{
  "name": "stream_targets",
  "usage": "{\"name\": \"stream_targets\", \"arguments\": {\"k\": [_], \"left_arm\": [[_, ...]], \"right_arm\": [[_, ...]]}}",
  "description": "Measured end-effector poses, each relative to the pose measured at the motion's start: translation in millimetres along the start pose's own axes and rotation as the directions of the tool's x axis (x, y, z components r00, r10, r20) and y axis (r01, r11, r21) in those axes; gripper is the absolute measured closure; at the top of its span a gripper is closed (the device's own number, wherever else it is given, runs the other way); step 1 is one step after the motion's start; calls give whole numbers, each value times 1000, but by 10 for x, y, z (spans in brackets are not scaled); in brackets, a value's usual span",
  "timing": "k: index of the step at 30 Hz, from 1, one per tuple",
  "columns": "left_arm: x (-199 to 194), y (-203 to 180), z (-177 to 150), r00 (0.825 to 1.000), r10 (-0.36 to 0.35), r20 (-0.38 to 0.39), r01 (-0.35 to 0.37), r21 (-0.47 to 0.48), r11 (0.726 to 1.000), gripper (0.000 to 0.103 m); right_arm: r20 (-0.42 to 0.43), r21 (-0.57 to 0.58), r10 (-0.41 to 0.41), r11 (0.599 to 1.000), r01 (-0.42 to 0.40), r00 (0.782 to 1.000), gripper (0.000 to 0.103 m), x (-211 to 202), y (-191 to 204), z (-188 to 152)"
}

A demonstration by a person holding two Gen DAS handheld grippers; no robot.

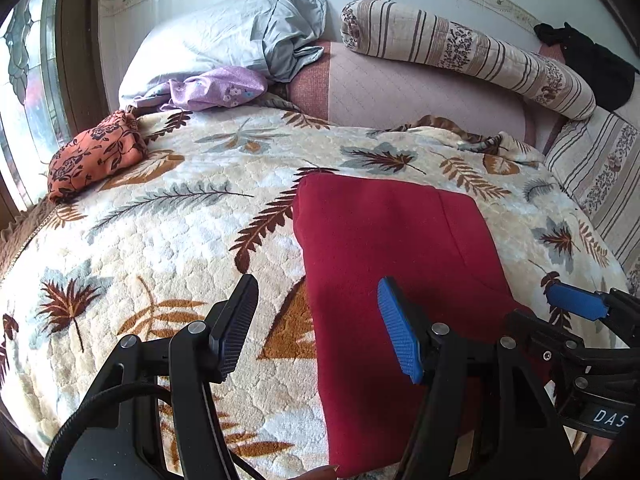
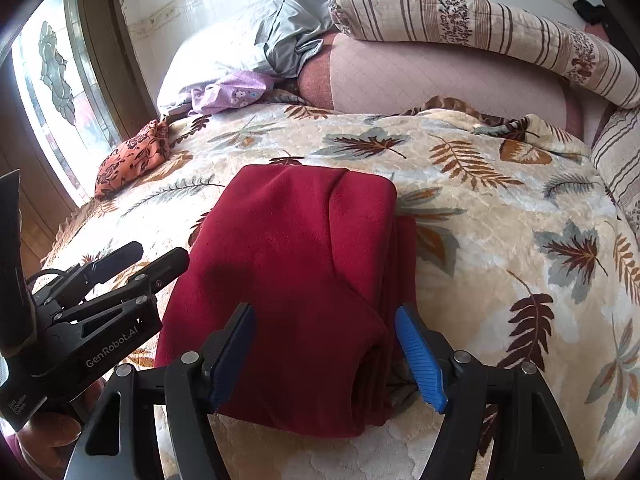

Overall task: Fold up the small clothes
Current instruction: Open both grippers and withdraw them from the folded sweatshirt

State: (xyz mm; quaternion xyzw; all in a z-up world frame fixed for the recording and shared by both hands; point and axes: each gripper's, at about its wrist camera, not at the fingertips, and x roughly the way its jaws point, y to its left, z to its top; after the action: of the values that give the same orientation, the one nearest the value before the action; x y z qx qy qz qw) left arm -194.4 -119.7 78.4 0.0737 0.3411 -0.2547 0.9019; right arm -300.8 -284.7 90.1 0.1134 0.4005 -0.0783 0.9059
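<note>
Both tongs, left (image 1: 318, 330) and right (image 2: 326, 356), angle down, released, above the folded red garment (image 2: 296, 264).

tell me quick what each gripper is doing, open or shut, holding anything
Left gripper: open, holding nothing, over the left edge of the folded red garment.
Right gripper: open, nothing gripped, jaws either side of the garment's near end.

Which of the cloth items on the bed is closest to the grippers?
The red garment, folded flat on the leaf blanket right under both grippers. The orange floral bundle and purple cloth lie farther back, near the window and pillow.
</note>
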Motion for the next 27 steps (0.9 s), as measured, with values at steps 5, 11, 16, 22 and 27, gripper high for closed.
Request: {"name": "stream_targets", "arguments": {"k": [5,11,16,22,27], "left_arm": [[-10,1,1,1000,2,2,-2,3,1000,40],[-30,16,10,1000,6,15,-6,2,1000,40],[-30,23,10,1000,17,19,-17,6,1000,40],[-16,40,14,999,22,23,-22,1,1000,40],[23,51,15,1000,23,11,-23,-7,1000,40]], "right_arm": [[2,13,-7,1000,7,1000,29,8,-4,1],[3,-10,-19,1000,19,1000,29,29,28,-3],[-6,-11,-16,1000,15,1000,29,71,31,-8],[-6,-12,-15,1000,15,1000,27,110,28,-4],[-10,-9,-16,1000,16,1000,26,149,53,0]]}}
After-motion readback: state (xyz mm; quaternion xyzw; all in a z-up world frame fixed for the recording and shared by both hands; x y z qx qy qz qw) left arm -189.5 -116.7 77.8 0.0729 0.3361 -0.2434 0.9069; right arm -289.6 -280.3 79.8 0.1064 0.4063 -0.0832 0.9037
